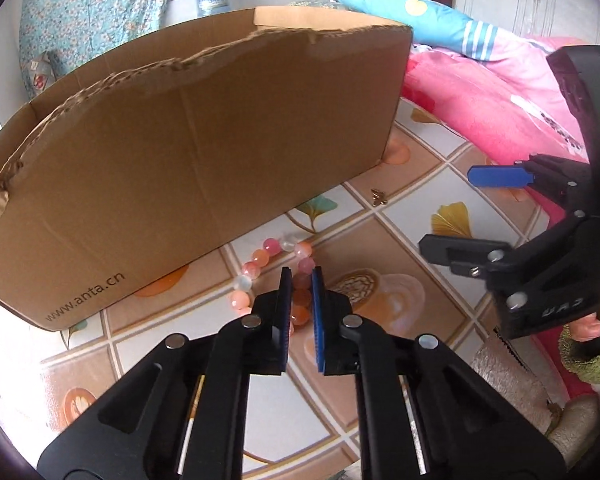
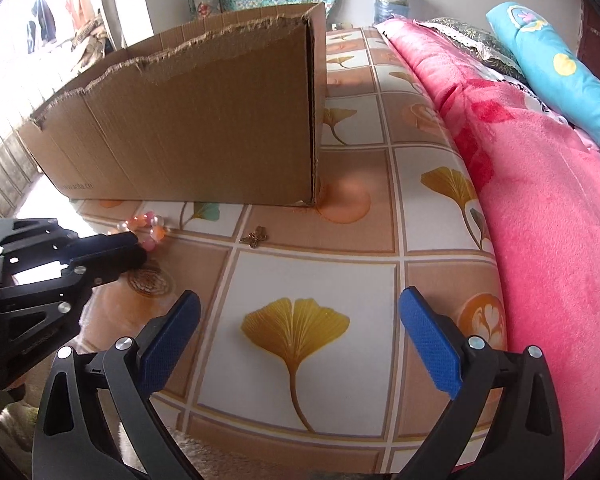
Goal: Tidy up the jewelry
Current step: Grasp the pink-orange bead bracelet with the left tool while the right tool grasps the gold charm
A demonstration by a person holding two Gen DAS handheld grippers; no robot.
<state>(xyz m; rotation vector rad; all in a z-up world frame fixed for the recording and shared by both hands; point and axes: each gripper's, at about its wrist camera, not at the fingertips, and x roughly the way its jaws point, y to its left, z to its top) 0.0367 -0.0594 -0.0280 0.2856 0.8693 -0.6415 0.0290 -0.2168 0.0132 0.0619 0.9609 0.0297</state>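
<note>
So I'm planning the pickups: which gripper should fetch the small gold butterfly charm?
Probably the right. The right gripper is open and empty, with the butterfly charm on the sheet ahead of it. The left gripper is shut on the bead bracelet.

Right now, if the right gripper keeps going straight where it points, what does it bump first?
Probably the bed sheet itself, near the yellow leaf print between the right gripper's open pads. Nothing stands in between, though depth is unclear.

Glossy bead bracelet [image 1: 278, 276] and small metal charm [image 2: 254, 237] lie on smooth printed cloth [image 2: 316, 280] beside a matt, rough-edged cardboard box [image 1: 188, 132] and fuzzy pink blanket [image 2: 548, 216].
</note>
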